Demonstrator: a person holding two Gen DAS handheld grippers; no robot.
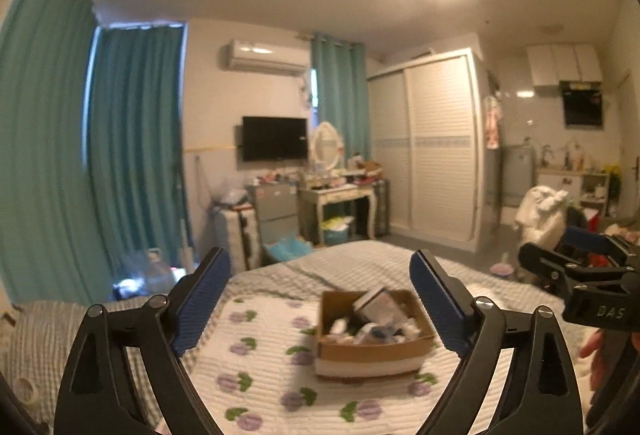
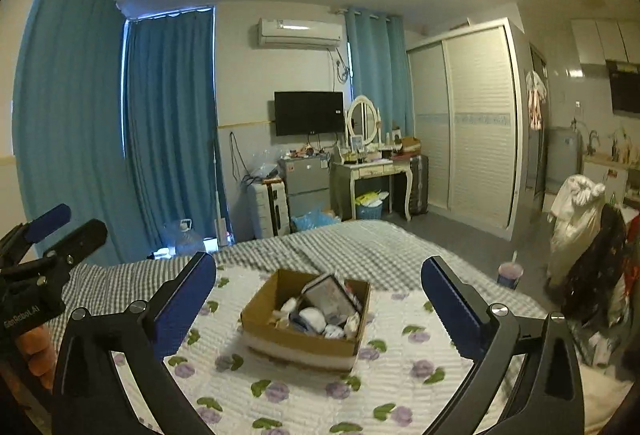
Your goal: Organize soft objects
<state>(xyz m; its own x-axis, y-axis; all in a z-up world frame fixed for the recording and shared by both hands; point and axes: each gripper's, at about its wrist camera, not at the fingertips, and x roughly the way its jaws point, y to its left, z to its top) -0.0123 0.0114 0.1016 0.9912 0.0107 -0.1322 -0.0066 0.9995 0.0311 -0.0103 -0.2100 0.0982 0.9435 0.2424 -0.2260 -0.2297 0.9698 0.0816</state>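
Note:
An open cardboard box (image 1: 372,349) (image 2: 298,335) sits on a white flower-print blanket (image 1: 260,363) (image 2: 280,395) on the bed. It holds several small white soft items (image 2: 314,317) and a tilted flat packet (image 2: 330,293). My left gripper (image 1: 320,275) is open and empty, held above and in front of the box. My right gripper (image 2: 320,271) is open and empty, also short of the box. The right gripper shows at the right edge of the left wrist view (image 1: 572,267); the left gripper shows at the left edge of the right wrist view (image 2: 52,235).
The bed has a grey checked cover (image 2: 360,243). Beyond its foot stand a dressing table with a mirror (image 2: 368,163), a small fridge (image 2: 306,183), a suitcase (image 2: 272,209) and a sliding wardrobe (image 2: 468,123). A chair piled with clothes (image 2: 580,227) and a cup (image 2: 510,273) are to the right.

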